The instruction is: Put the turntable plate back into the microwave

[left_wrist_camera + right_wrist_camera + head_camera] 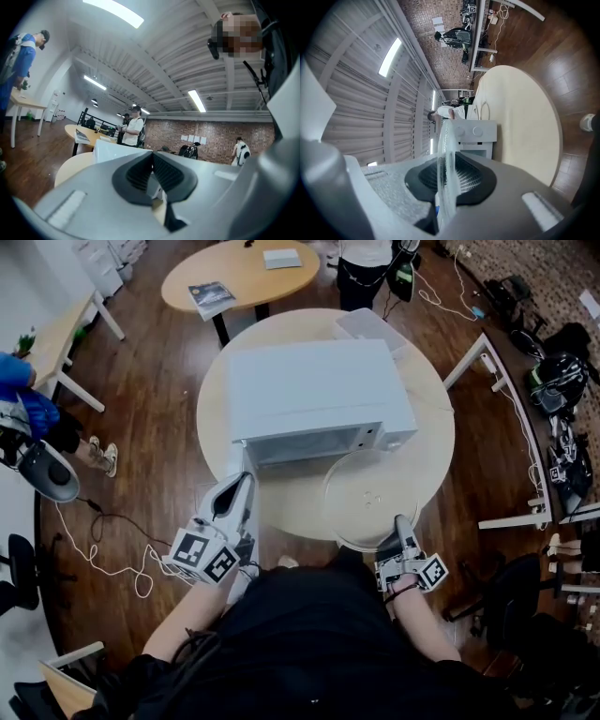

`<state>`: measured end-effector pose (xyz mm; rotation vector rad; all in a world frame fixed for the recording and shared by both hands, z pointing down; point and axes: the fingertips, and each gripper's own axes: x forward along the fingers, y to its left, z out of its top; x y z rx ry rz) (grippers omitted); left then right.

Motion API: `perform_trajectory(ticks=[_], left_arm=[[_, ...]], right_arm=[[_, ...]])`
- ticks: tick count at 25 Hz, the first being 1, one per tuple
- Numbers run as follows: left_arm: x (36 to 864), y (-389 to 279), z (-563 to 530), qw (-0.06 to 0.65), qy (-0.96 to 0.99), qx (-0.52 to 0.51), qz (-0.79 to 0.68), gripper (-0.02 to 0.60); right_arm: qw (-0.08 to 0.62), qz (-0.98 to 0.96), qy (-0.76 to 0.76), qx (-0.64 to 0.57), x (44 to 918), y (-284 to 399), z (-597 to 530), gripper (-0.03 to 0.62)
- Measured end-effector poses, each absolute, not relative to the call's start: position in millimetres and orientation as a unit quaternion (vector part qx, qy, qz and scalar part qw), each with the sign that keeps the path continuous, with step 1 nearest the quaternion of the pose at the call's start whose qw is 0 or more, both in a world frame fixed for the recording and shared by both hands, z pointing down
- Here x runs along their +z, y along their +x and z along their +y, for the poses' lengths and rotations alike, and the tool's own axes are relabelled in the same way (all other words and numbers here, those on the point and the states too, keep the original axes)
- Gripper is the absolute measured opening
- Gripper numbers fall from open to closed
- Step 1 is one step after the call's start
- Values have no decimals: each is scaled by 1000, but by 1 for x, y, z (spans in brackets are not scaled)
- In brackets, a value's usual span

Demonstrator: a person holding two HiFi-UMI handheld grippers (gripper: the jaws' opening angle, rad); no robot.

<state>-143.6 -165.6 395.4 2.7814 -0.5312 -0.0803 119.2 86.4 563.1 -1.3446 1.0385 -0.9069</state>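
A white microwave (319,390) stands on the round cream table (431,456), its front cavity facing me. The clear glass turntable plate (370,493) lies flat just in front of the microwave's right half. My right gripper (401,521) is shut on its near rim. In the right gripper view the plate (446,159) runs edge-on between the black pads, with the microwave (476,133) beyond it. My left gripper (246,479) points at the microwave's front left corner. Its jaws (152,161) are pressed together and I see nothing held in them.
A clear plastic container (370,326) sits behind the microwave. An oval table (239,273) with a book and a box stands farther back, a person (361,268) beside it. Another person in blue (19,390) is at the left. Cables (103,549) lie on the floor.
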Motion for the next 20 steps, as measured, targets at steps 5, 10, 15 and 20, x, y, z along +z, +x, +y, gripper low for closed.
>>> perform_trajectory(ticks=[5,10,15,20], left_arm=[[397,-144,-167,154,970,-26,-184,5],[395,-144,-167,159,970,-26,-184,5],[395,-143,-167,162,969,-29,-183,5],[394,-144,-169,163,969,-31,-185,5]], right_arm=[[572,445,-564,-395,564,110,78,40],[567,452,-559,-402,564,102,72,40],[562,457,-554,-411,566,97,67,40],[560,462,-549,-415,564,92,60,40]])
